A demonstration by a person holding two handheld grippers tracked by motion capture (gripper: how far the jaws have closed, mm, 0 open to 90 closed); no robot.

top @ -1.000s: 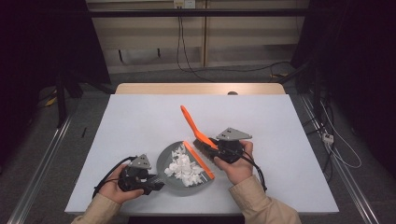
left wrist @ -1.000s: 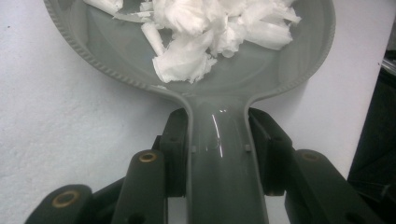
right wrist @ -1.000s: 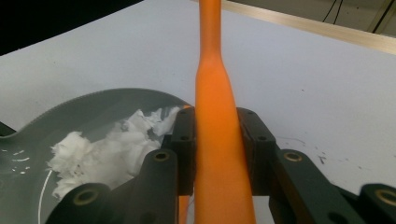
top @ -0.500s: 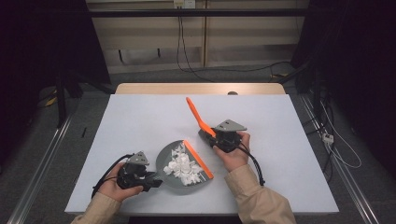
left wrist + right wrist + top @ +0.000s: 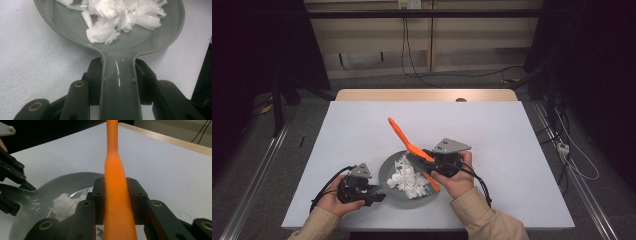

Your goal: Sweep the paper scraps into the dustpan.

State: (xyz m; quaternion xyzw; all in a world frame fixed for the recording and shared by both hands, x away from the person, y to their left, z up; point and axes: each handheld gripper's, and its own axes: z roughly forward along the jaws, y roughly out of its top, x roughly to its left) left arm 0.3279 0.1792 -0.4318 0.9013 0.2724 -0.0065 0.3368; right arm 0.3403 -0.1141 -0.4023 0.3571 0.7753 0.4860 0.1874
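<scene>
A grey pan (image 5: 388,172) lies on the white table near its front edge, with a heap of white shreds (image 5: 407,179) in it. My left gripper (image 5: 373,195) is shut on the pan handle (image 5: 120,85), its jaws clamped on both sides; the pan's rim (image 5: 57,30) and the shreds (image 5: 117,17) lie just ahead. My right gripper (image 5: 421,156) is shut on an orange spatula (image 5: 401,135) at the pan's right side. The handle slants up and to the far left, and the low end reaches down over the pan's right rim. The spatula (image 5: 116,182) rises straight between the right jaws.
The white table (image 5: 512,130) stretches broad and bare behind and to the right of the pan, ending in a wooden strip (image 5: 427,95) at the far edge. Cables (image 5: 422,60) lie on the floor beyond. Metal rails run along both sides.
The right hand lifted the spatula slightly away from the pan, then brought it back down and to the left; the handle now leans further left. The left hand and the pan stayed put.
</scene>
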